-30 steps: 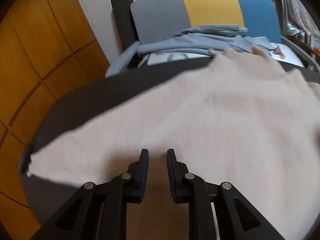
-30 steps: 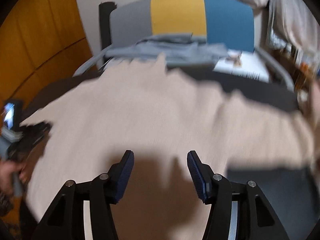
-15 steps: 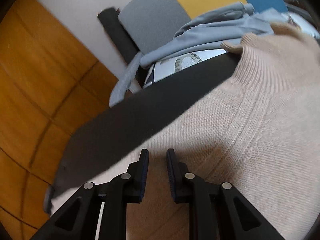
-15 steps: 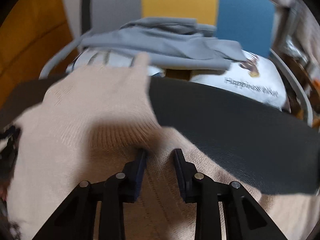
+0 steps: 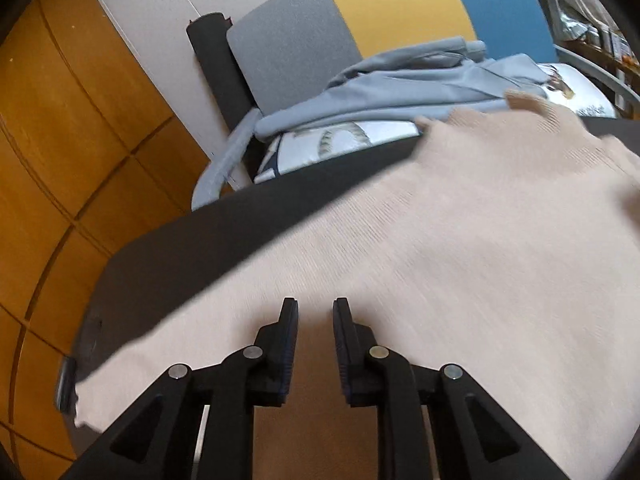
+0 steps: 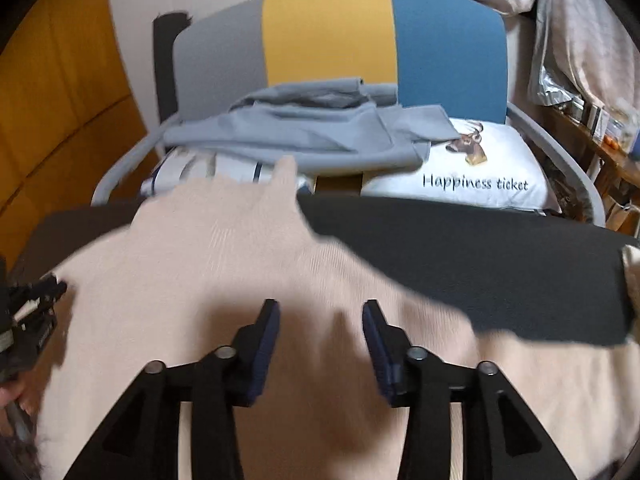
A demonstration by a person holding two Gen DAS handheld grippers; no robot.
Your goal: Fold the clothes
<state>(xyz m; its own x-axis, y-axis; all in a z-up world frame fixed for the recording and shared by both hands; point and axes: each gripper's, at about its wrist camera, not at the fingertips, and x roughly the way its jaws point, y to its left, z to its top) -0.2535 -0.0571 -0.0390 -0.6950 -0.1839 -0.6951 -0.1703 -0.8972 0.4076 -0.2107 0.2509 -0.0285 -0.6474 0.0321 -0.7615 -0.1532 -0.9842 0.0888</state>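
A beige knit sweater (image 5: 460,260) lies spread on a black table (image 5: 200,248), its collar at the far edge and one sleeve running down to the left. My left gripper (image 5: 316,308) sits low over the sweater's left part. Its jaws stand a narrow gap apart with beige fabric between them. In the right wrist view the sweater (image 6: 200,260) covers the near left of the table (image 6: 500,264). My right gripper (image 6: 320,308) hovers over it, open, with nothing held. The left gripper (image 6: 32,312) shows at that view's left edge, a hand (image 6: 8,396) below it.
Behind the table stands a chair with a grey, yellow and blue back (image 6: 328,36). A grey garment (image 6: 312,132) and a white printed pillow (image 6: 472,176) lie on its seat. Orange wood panelling (image 5: 60,140) is on the left, cluttered shelves (image 6: 600,128) on the right.
Both grippers went forward to the collar half a second ago and have pulled back. The right gripper closed to a narrow gap there and has opened again. The left gripper's gap is unchanged.
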